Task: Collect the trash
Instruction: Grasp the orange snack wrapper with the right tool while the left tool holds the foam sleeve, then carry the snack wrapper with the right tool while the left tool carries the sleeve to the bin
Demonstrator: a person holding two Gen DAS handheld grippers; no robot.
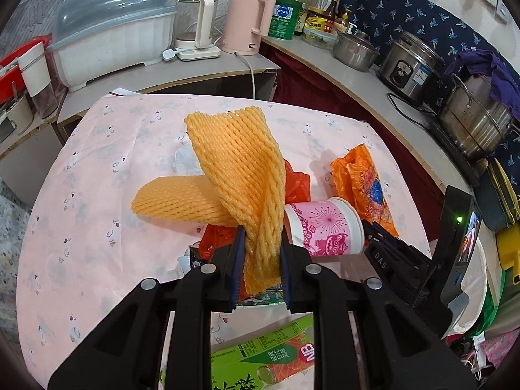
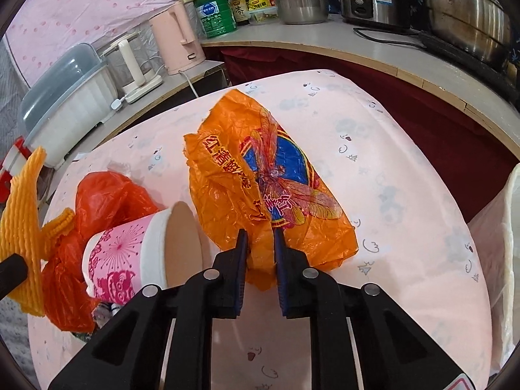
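Note:
My left gripper (image 1: 260,237) is shut on an orange foam fruit net (image 1: 240,162) that stands up from the jaws over the pink tablecloth (image 1: 97,195). A second foam net (image 1: 175,200) lies flat to its left. A pink paper cup (image 1: 321,227) lies on its side just right of the left jaws, on red plastic (image 1: 295,185). My right gripper (image 2: 260,237) is shut on the near edge of an orange plastic bag with a cicada print (image 2: 269,178), and it shows as a black body (image 1: 399,260) in the left wrist view. The cup (image 2: 146,253) lies to its left.
A green carton (image 1: 269,357) lies near the front edge. Behind the table a counter (image 1: 195,68) carries a dish rack, a glass kettle and a pink kettle (image 1: 243,22). On the right counter stand steel pots, a rice cooker (image 1: 409,65) and a green tin. A white bag (image 2: 507,260) hangs at the right.

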